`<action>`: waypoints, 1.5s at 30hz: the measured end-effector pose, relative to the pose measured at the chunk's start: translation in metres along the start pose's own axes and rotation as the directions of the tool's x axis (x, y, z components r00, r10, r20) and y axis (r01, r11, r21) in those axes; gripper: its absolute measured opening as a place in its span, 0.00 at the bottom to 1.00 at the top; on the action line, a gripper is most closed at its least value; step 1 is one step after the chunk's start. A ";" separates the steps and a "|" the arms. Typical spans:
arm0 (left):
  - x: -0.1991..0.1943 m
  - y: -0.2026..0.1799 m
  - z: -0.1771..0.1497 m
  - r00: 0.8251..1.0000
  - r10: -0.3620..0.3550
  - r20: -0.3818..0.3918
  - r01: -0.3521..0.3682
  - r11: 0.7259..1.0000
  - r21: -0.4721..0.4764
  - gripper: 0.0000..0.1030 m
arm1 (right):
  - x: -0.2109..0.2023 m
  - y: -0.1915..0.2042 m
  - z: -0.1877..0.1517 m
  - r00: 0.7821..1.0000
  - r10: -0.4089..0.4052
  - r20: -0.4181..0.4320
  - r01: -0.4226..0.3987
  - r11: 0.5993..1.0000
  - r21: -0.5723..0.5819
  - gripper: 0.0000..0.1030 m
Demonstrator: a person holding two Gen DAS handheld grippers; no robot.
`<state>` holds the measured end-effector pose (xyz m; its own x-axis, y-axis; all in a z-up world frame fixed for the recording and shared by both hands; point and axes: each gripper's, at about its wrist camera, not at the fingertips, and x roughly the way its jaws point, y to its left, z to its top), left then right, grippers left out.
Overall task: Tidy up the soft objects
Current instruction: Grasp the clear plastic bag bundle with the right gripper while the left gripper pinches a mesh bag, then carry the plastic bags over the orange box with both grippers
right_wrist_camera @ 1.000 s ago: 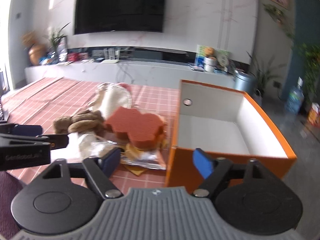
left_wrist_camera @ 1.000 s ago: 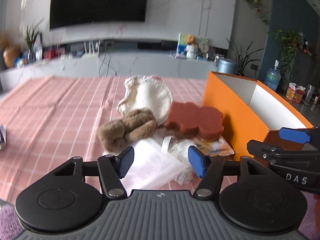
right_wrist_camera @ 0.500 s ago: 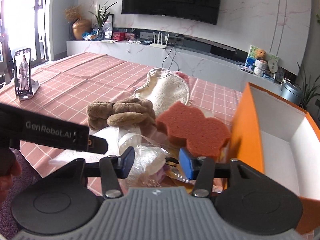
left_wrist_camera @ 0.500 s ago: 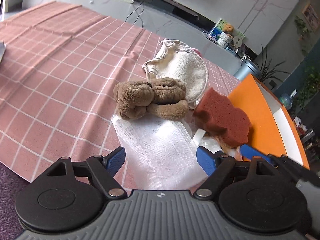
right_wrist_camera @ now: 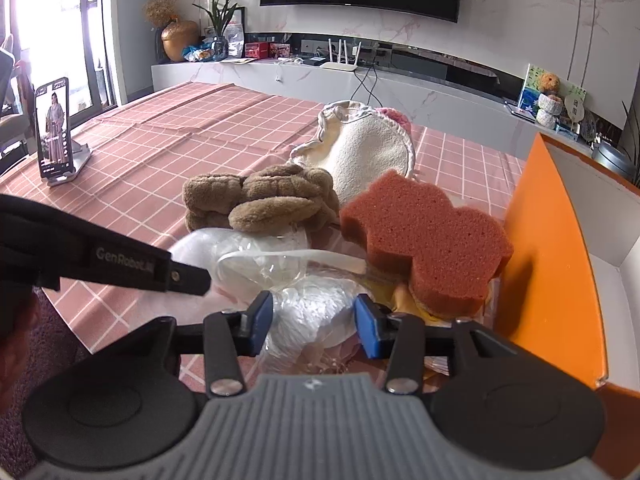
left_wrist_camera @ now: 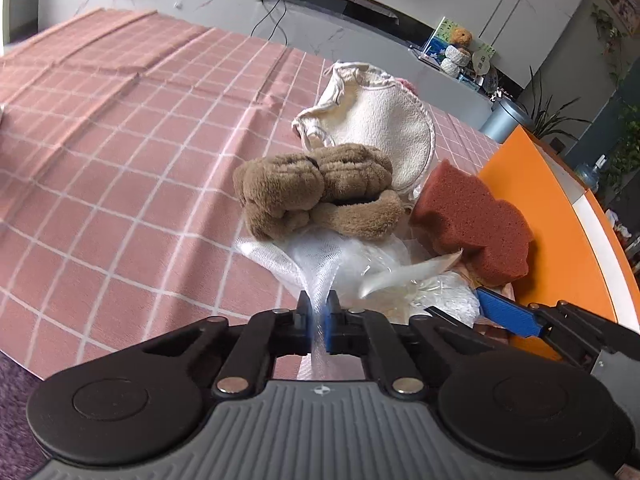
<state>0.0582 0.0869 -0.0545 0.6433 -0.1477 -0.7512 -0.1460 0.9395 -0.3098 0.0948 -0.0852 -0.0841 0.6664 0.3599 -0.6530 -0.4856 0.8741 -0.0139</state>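
A heap of soft things lies on the pink checked tablecloth [left_wrist_camera: 120,160]. In it are a brown plush toy [left_wrist_camera: 316,192], a cream cloth pouch [left_wrist_camera: 384,128], a red-brown sponge [left_wrist_camera: 476,228] and a white mesh cloth [left_wrist_camera: 312,264]. My left gripper [left_wrist_camera: 318,308] is shut on the near edge of the mesh cloth, which bunches between its pads. In the right wrist view my right gripper [right_wrist_camera: 314,316] is closing on a clear plastic bag of white stuff [right_wrist_camera: 312,300], which fills the gap between its blue pads. The sponge [right_wrist_camera: 424,236] sits just right of it.
An orange box [right_wrist_camera: 548,248] with a white inside stands open at the right, touching the heap. A phone on a stand [right_wrist_camera: 54,132] is at the table's far left. The left gripper's black finger [right_wrist_camera: 120,264] reaches in beside the bag. A low cabinet runs behind the table.
My left gripper has gone from wide open to shut on the mesh cloth. My right gripper came left from the box to the plastic bag and narrowed around it.
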 end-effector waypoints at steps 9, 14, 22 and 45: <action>-0.024 0.016 -0.003 0.986 0.165 0.005 -0.164 0.976 0.145 0.03 | -0.011 -0.004 0.009 0.999 0.052 -0.018 -0.053 0.993 -0.102 0.63; -0.025 0.022 -0.013 0.991 0.136 -0.009 -0.134 0.980 0.144 0.03 | 0.001 -0.005 0.011 0.989 0.120 -0.088 -0.136 0.971 -0.199 0.77; -0.018 0.003 -0.022 0.997 0.072 -0.010 -0.069 0.977 0.200 0.03 | 0.022 -0.004 -0.011 0.992 0.122 -0.037 -0.127 0.939 -0.321 0.87; -0.047 -0.015 -0.023 0.992 0.063 0.107 -0.085 0.973 0.214 0.03 | -0.013 -0.006 -0.016 0.996 0.072 0.044 -0.065 0.988 -0.141 0.49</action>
<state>0.0133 0.0731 -0.0281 0.7094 -0.0544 -0.7027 -0.0355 0.9930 -0.1127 0.0800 -0.1006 -0.0878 0.6542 0.4358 -0.6181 -0.6028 0.7940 -0.0783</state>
